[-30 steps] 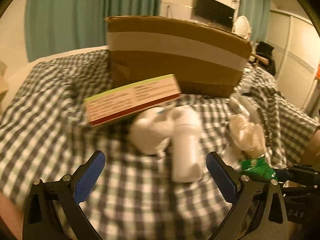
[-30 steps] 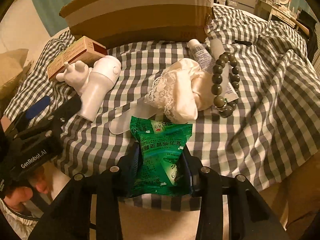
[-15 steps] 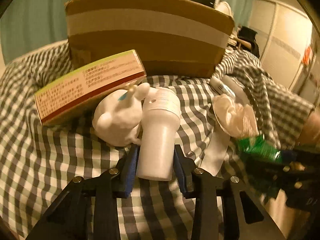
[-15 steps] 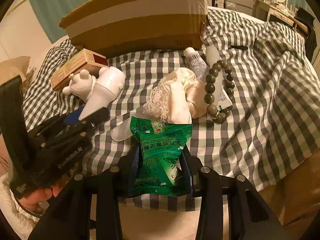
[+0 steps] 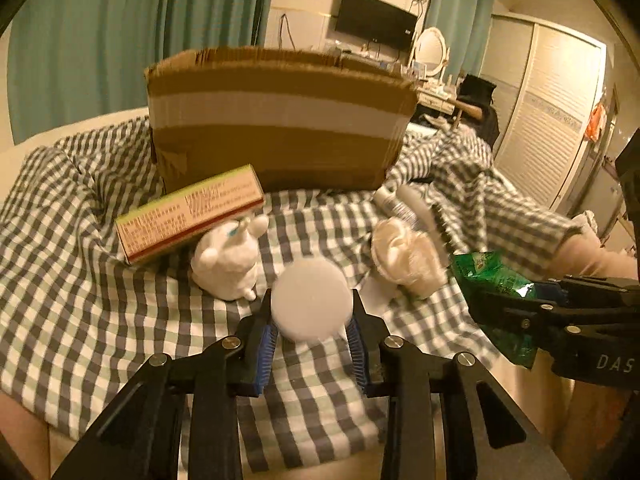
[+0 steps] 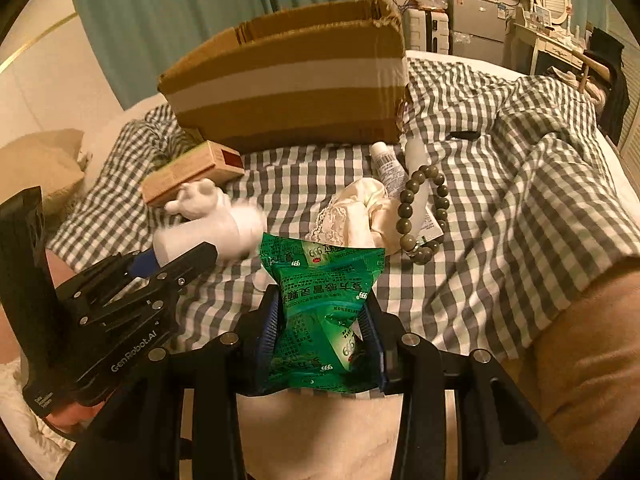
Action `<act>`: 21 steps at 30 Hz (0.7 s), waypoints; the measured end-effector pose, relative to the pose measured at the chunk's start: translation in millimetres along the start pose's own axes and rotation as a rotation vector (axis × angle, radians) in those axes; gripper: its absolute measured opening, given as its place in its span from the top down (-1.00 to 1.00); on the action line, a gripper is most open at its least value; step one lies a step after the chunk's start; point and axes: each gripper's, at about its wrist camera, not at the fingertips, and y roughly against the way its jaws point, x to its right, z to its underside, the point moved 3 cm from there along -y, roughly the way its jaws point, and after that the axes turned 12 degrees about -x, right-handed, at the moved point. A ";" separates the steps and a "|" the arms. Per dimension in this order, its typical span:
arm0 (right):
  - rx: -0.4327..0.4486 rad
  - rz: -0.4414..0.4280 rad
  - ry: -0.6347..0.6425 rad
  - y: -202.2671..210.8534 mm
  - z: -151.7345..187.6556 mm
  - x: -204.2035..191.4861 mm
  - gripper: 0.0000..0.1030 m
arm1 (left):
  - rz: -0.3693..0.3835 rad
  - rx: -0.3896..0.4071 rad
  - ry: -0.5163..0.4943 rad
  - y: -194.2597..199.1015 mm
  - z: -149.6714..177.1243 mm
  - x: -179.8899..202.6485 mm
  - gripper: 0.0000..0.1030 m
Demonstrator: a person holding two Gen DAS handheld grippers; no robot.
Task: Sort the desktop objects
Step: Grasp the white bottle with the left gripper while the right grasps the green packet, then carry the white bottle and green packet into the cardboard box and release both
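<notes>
Left tool (image 5: 312, 334): clamped on white bottle (image 5: 311, 305), raised off checked bed cover (image 5: 80, 280).
Right tool (image 6: 322, 332): clamped on green packet (image 6: 324, 304).
Cardboard box (image 6: 288, 80): behind, on bed.
Bead bracelet (image 6: 424, 212): beside cream cloth (image 6: 360, 212).

Home bedroom: checked bedspread (image 6: 520, 200), curtains (image 5: 120, 40), wall TV (image 5: 376, 20), vanity mirror (image 5: 430, 46)

Teal curtains (image 5: 120, 40); wall-mounted television (image 5: 374, 20); oval vanity mirror (image 5: 430, 46); louvred wardrobe doors (image 5: 548, 120); beige cushion (image 6: 36, 160); bed's checked cover (image 6: 520, 184).
</notes>
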 end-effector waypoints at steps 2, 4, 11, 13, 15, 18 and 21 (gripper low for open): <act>0.015 -0.002 0.003 7.4 0.1 -0.3 0.26 | 0.002 0.025 -0.001 11.7 -1.6 0.8 0.38; 0.025 -0.010 0.003 13.1 -0.1 -0.8 0.26 | 0.004 0.044 -0.003 19.0 -5.1 3.2 0.38; 0.065 -0.037 0.013 28.8 -13.5 -1.3 0.26 | -0.008 0.113 0.011 41.6 -21.4 0.5 0.38; 0.084 -0.045 0.026 36.0 -24.9 -1.7 0.26 | -0.009 0.141 0.014 50.3 -33.4 -2.2 0.38; 0.124 -0.056 0.037 48.4 -43.7 -3.0 0.26 | -0.022 0.162 0.005 55.9 -47.5 -3.0 0.38; 0.199 -0.087 0.055 67.9 -78.6 -6.4 0.26 | -0.035 0.237 -0.016 70.5 -83.8 -1.2 0.38; 0.256 -0.102 0.080 79.0 -119.2 -11.1 0.26 | -0.048 0.280 -0.028 73.7 -123.0 -2.1 0.38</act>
